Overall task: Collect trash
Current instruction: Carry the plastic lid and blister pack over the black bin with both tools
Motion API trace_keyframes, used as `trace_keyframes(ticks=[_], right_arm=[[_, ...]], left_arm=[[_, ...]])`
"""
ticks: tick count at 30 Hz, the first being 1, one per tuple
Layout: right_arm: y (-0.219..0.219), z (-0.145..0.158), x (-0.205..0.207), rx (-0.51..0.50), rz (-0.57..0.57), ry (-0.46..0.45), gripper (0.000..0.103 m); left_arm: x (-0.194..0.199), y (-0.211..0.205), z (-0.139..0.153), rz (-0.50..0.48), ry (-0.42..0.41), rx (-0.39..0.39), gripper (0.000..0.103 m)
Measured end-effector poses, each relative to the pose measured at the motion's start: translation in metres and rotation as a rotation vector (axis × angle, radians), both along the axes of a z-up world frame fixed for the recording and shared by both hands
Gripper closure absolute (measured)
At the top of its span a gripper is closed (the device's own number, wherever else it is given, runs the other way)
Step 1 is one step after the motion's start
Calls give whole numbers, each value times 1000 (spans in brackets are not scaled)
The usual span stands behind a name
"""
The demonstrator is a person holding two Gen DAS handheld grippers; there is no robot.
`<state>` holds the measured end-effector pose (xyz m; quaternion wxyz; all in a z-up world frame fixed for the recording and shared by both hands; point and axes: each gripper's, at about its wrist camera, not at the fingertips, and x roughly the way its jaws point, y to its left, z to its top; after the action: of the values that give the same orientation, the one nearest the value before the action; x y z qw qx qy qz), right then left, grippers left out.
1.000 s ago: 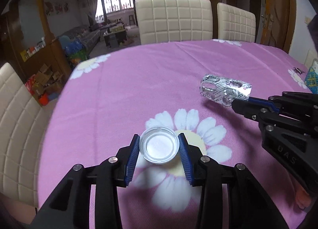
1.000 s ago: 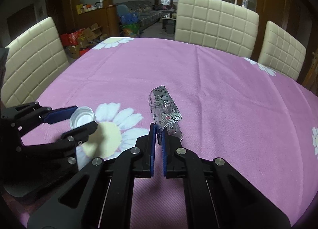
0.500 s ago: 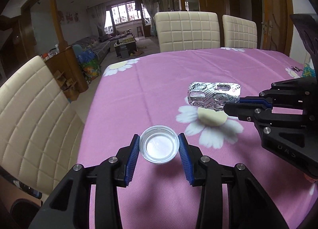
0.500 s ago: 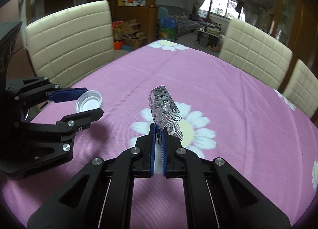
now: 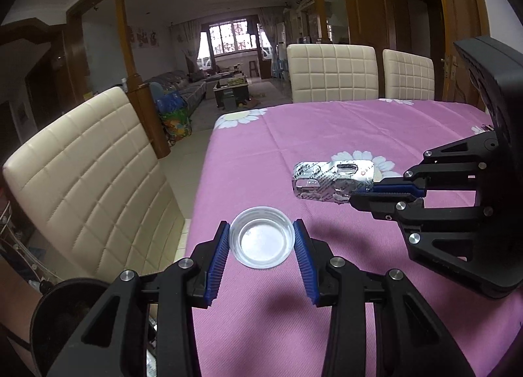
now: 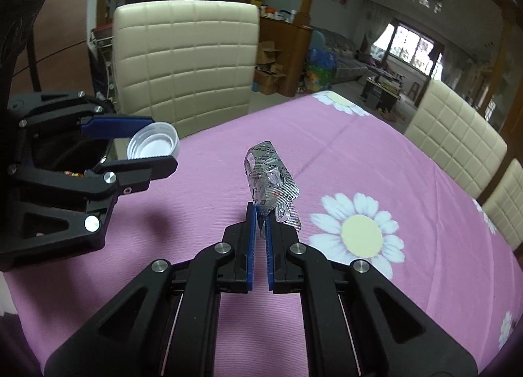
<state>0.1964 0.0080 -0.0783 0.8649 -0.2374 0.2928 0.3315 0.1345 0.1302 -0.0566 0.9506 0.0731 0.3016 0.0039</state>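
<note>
My left gripper (image 5: 261,241) is shut on a white plastic bottle cap (image 5: 261,237), open side up, held above the left edge of the pink daisy tablecloth (image 5: 327,135). The cap also shows in the right wrist view (image 6: 153,145), held in the left gripper (image 6: 143,141). My right gripper (image 6: 260,213) is shut on a crumpled silver blister pack (image 6: 271,180), held above the cloth. In the left wrist view the pack (image 5: 333,180) sticks out leftward from the right gripper (image 5: 366,192), to the right of the cap and a little beyond it.
A cream padded chair (image 5: 88,174) stands at the table's left edge, also in the right wrist view (image 6: 186,63). A dark round bin rim (image 5: 65,311) sits low beside the table, below the left gripper. Two more chairs (image 5: 333,73) stand at the far side.
Both grippers have swung left across the table toward its left edge, still holding the cap and the blister pack. The chair and the dark bin rim have come into view.
</note>
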Motion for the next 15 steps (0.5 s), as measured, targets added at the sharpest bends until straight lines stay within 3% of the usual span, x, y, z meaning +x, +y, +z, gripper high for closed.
trace_keyframes(ticks=[9,15], right_arm=[[17,22,-43,25,103,-45,97],[46,35,-71,51,188,-54,97]], left_arm=[[-47,26,11,69,-33,-8,64],[-75,41,16,170,-73,61,64]])
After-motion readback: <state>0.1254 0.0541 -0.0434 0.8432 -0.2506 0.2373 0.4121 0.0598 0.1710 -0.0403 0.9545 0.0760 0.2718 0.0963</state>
